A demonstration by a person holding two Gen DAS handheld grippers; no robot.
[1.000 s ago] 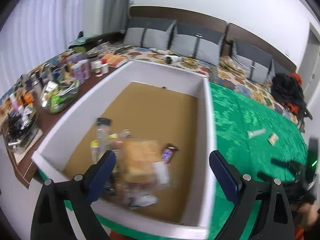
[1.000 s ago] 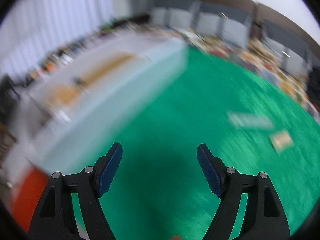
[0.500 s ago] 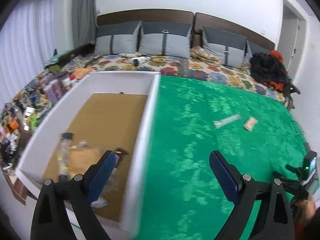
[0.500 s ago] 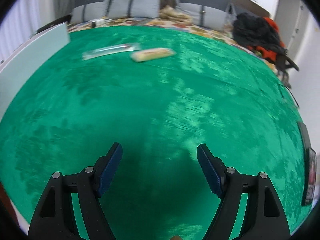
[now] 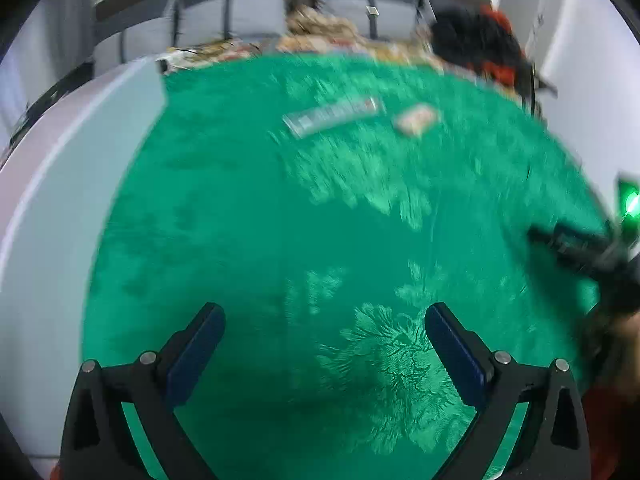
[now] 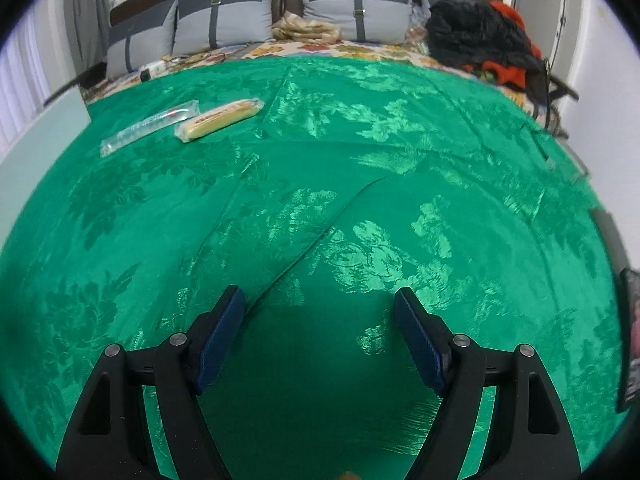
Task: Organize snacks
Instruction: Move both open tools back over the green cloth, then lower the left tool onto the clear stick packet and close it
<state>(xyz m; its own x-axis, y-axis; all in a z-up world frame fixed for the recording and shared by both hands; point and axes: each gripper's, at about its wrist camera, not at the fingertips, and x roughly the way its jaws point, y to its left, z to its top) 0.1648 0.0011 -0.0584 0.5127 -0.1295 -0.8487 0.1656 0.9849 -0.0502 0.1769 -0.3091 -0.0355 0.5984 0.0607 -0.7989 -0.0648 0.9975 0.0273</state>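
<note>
Both tongs hang over the green bedspread [image 6: 360,208] with nothing between their pads: the left tongs [image 5: 324,344] are spreading wider at this moment, and the right tongs [image 6: 318,332] stand well apart and empty. The two snacks left to gather lie side by side on the bedspread, well beyond both tongs and toward the pillows [image 6: 224,32]: a long clear-wrapped stick [image 6: 150,128] and, just beside it on the side away from the white box [image 5: 60,208], a short yellowish bar [image 6: 220,118]. The step in hand looks like a reach for one of these, to carry it to the box at the bedspread's left edge. To do it well, each pair of tongs should likely take one snack, so they do not cross: the left for the stick, nearer the box, the right for the bar. Approach across the narrow width of the wrapper, come down low so the pads straddle it, and avoid pinching the slippery fabric with it.
</note>
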